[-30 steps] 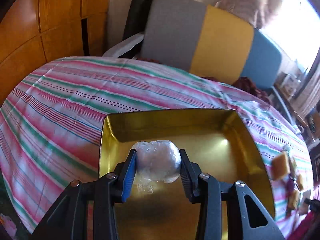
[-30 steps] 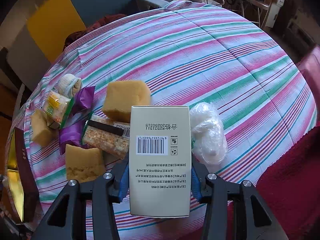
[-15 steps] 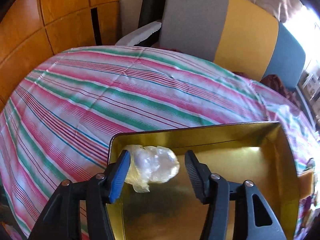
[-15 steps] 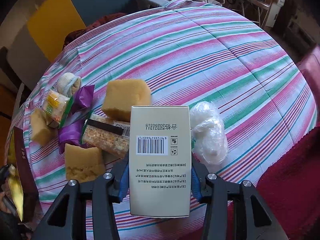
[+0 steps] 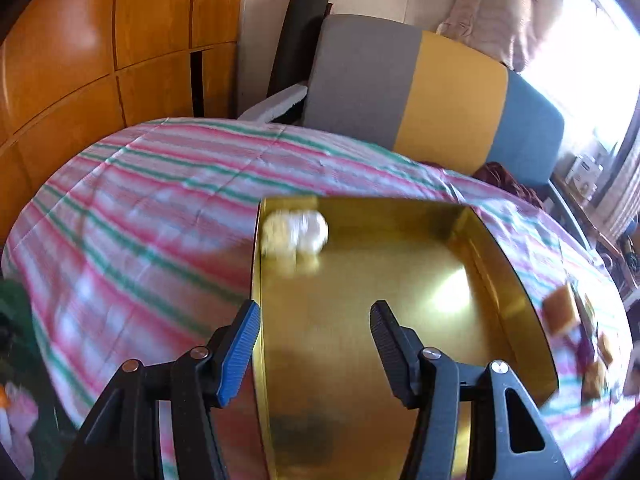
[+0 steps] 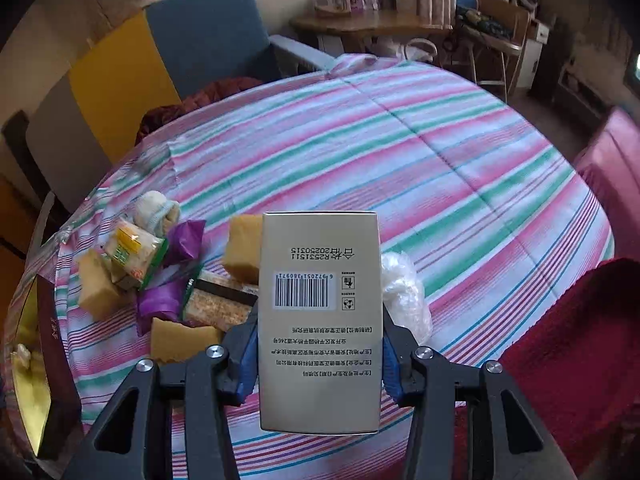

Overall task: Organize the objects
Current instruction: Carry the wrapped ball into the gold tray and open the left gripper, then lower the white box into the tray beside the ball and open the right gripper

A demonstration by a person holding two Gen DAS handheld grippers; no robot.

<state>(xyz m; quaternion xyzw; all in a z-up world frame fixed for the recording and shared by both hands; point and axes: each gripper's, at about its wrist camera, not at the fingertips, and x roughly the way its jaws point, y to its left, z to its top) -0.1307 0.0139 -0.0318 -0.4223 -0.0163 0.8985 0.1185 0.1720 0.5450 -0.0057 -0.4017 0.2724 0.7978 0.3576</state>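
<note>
Left gripper (image 5: 314, 344) fingers released above the tin (image 5: 400, 360), wrapped ball (image 5: 294, 232) in its far corner; right gripper (image 6: 318, 356) fingers grasping the box (image 6: 319, 320), which risks knocking the tin's rim on entry

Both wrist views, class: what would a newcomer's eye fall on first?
The beige barcoded box fills the right view, clamped in the right gripper above the striped tablecloth. In the left view, the gold tin holds a plastic-wrapped bundle in its far-left corner, beyond the open left gripper.
</note>
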